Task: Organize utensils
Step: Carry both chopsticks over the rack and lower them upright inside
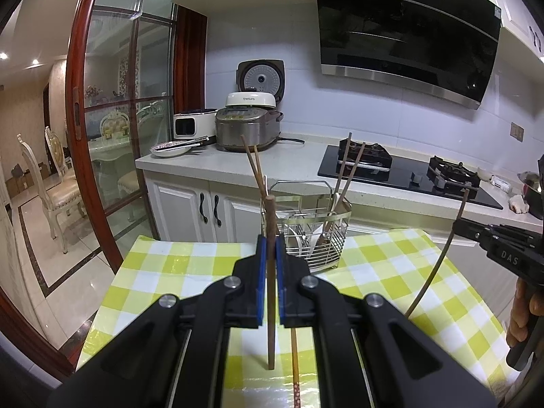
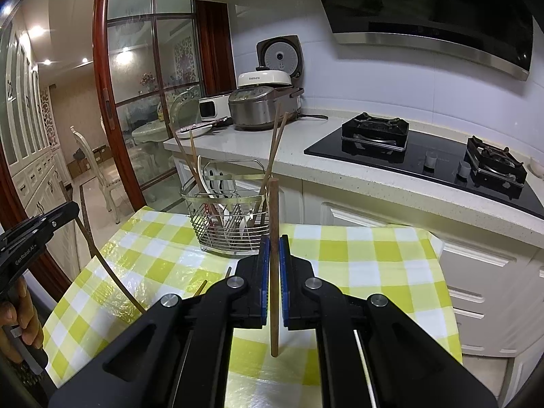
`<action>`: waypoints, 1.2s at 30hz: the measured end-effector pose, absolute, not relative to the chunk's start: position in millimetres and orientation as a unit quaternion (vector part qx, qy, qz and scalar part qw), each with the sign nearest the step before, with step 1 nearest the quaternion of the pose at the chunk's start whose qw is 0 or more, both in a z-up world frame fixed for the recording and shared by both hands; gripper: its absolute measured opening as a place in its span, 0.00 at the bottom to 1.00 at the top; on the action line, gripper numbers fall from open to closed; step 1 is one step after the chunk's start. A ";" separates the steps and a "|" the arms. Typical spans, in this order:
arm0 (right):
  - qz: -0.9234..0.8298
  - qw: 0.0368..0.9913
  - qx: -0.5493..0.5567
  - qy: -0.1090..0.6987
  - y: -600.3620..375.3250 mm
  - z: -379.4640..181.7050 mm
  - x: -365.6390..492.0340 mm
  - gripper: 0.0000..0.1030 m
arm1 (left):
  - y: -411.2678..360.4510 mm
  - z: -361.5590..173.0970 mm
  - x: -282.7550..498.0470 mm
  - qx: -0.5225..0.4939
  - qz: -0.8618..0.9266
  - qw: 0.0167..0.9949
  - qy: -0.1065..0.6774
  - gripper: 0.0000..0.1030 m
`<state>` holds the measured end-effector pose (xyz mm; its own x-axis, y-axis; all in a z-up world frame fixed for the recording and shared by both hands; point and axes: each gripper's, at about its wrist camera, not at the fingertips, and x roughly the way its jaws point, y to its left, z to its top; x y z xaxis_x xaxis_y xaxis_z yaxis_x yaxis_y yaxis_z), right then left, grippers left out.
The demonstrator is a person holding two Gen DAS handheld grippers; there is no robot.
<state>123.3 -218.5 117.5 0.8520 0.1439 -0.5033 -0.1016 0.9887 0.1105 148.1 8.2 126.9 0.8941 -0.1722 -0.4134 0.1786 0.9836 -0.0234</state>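
Observation:
My left gripper is shut on a brown chopstick held upright above the checked tablecloth. My right gripper is shut on another brown chopstick, also upright. A wire utensil caddy stands at the table's far side, just beyond both grippers; it also shows in the right wrist view and holds several chopsticks and utensils. A patterned chopstick lies on the cloth under my left gripper. Two loose chopsticks lie on the cloth left of my right gripper. The right gripper shows at the left view's right edge.
The small table with the yellow-and-white cloth stands before a kitchen counter. On the counter are rice cookers, a plate with chopsticks and a gas hob. A glass sliding door is at the left.

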 end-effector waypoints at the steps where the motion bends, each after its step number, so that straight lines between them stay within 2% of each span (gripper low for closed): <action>1: 0.064 0.962 0.039 0.264 -218.5 117.6 123.3 0.06 | 8.1 126.4 148.4 0.008 -0.091 0.973 0.212 0.05; 14: 0.064 0.964 0.033 0.257 -219.8 128.5 128.4 0.06 | 3.7 139.1 159.3 0.005 -0.108 0.973 0.204 0.05; 36: 0.080 0.967 0.015 0.240 -207.8 183.2 169.8 0.06 | -12.2 205.0 221.3 0.001 -0.134 0.973 0.188 0.05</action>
<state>169.8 -207.8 183.2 0.8723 0.1615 -0.4615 -0.1467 0.9868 0.0682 221.3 -12.2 205.0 0.8933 -0.2607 -0.3662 0.2616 0.9640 -0.0480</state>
